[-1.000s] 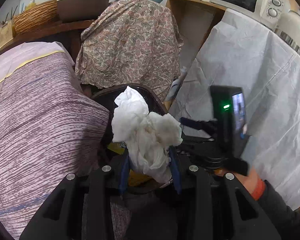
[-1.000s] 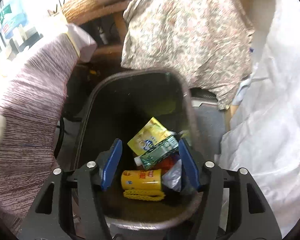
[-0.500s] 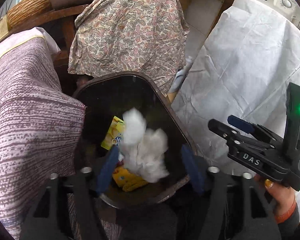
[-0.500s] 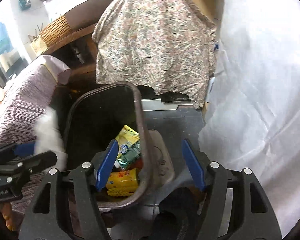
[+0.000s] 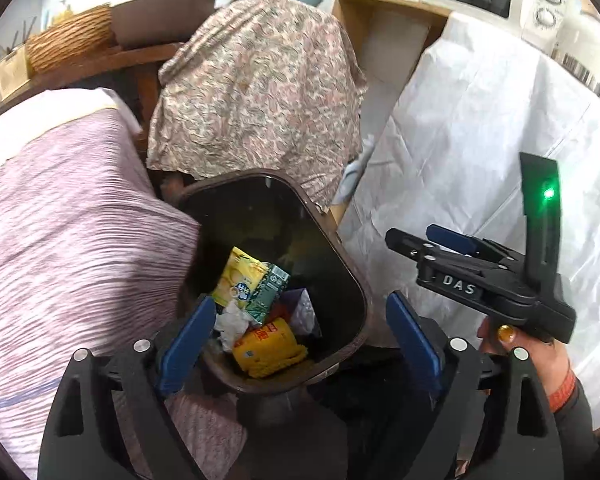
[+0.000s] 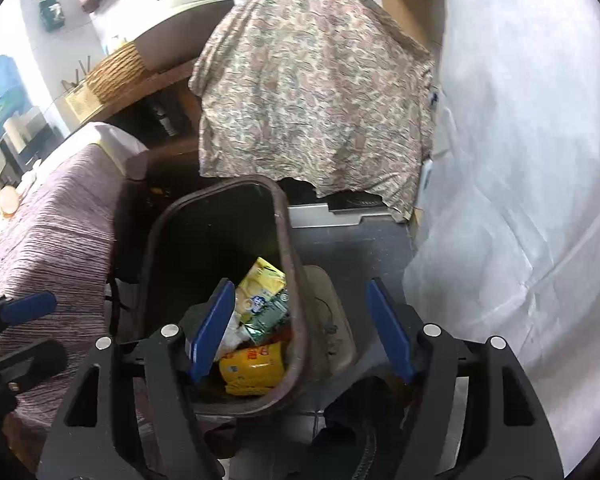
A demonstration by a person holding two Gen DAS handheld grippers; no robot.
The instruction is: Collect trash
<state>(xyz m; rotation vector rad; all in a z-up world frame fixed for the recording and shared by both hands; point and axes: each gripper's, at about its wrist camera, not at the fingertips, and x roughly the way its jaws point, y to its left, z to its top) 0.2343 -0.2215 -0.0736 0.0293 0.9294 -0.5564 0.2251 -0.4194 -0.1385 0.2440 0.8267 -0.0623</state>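
**Tissue dropped into the bin; both tools now empty**

The left tool (image 5: 296,340), low in the left-wrist frame, hangs over a dark bin (image 5: 352,280) with its blue pads spread wide and nothing between them. Its jaws have just been opening. A second ago they pinched a crumpled white tissue; half a second ago the tissue was falling free. The tissue (image 5: 232,322) now lies inside the bin, at the lower left of the pile, touching a yellow packet (image 5: 242,276), a green carton (image 5: 270,292) and a yellow can (image 5: 266,344).

The right tool (image 6: 300,328), bottom centre of its own frame, is also spread and empty. Its jaws have just been opening a little. Its left pad hangs over the bin's opening and its right pad over the floor beside the bin. It has drifted off to the bin's right side.

This piece of trash seems collected. I judge that the next step is finding more.

Around the bin: a striped cloth on the left, a floral cloth behind, and a white sheet on the right. They crowd it closely and could snag a tool. A microwave sits in the upper right.
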